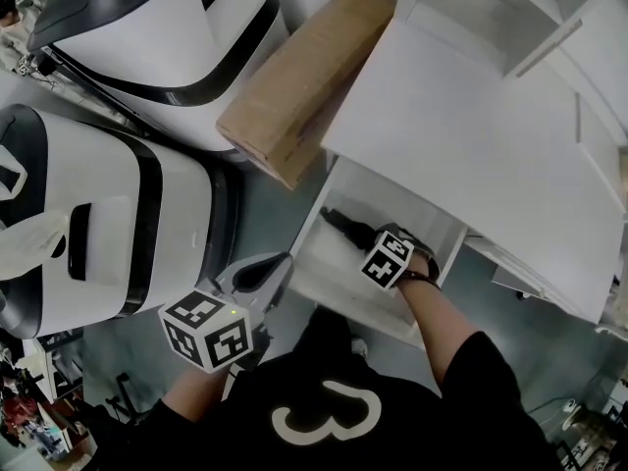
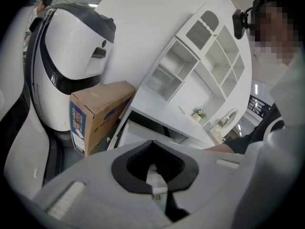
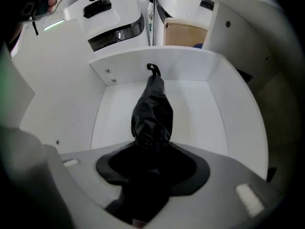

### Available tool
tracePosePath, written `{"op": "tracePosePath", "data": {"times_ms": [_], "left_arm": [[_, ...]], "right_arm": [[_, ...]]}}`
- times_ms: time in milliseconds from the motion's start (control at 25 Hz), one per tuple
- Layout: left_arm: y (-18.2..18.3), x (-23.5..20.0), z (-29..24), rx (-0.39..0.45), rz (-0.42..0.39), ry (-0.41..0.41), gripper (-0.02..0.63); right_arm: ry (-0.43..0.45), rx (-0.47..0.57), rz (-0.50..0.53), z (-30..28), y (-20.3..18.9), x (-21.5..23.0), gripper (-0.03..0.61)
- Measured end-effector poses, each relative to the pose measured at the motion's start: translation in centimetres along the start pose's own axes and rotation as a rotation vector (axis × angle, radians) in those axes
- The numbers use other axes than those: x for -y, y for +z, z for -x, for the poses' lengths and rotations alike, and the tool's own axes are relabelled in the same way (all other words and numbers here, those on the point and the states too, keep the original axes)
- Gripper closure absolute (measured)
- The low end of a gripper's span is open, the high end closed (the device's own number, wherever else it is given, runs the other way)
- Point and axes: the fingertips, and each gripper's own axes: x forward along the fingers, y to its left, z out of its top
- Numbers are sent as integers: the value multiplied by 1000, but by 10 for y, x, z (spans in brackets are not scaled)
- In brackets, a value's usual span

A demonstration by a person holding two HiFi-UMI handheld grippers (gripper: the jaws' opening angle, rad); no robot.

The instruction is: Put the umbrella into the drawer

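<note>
**Umbrella in over the drawer, right gripper has it by the near end**

Here's the white cabinet point(image 1: 471, 135) with its drawer point(image 1: 316, 285) pulled open towards the person, a cardboard box point(image 1: 304, 81) leaning just beside it. All the action is on the right side. The right gripper point(image 3: 152, 151) is steeply nose-down inside the drawer's walls, its jaws clamped on the black folded umbrella point(image 3: 152, 113). The umbrella runs straight out ahead of the fingers, its long axis in line with the gripper. Its strap loop point(image 3: 152, 69) is at the far tip, close up against the drawer's far wall. So the load lies forward of the grip, towards that wall. Whether the tip touches the floor or the wall, I can't tell.

The left gripper point(image 1: 263, 273) hangs outside the drawer's front corner, jaws together with nothing between them, well clear of the umbrella.

My read: the right gripper does the placing, and it needs to tip the umbrella flat so its length fits along the floor.
</note>
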Motion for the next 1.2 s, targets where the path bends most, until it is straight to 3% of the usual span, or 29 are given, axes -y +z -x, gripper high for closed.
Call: {"op": "tracePosePath", "data": {"times_ms": [240,440,480,720,960,1120,1200], "left_arm": [[-5,-6,-2,-2,46,-6,606],[-4,-7,-1,6,61,-8,606],[-4,-7,0,9,62,-7,606],[-6,1,4,27,65,-12,606],[-6,34,16,54,42,-29,606],[-6,63,30,89,3,-28,606],[-10,81,40,111,-11,-25,606]], "right_arm": [[5,13,1,-5,2,1,373],[2,11,-4,-7,-3,1,291],[3,11,-9,-7,-4,1,237],[21,55,-33,17,-5,-6,210],[-10,278,-152,104,10,-5,212],[-40,529,-215,200,18,-12,221],[-65,684,-243,255,18,-25,288]]}}
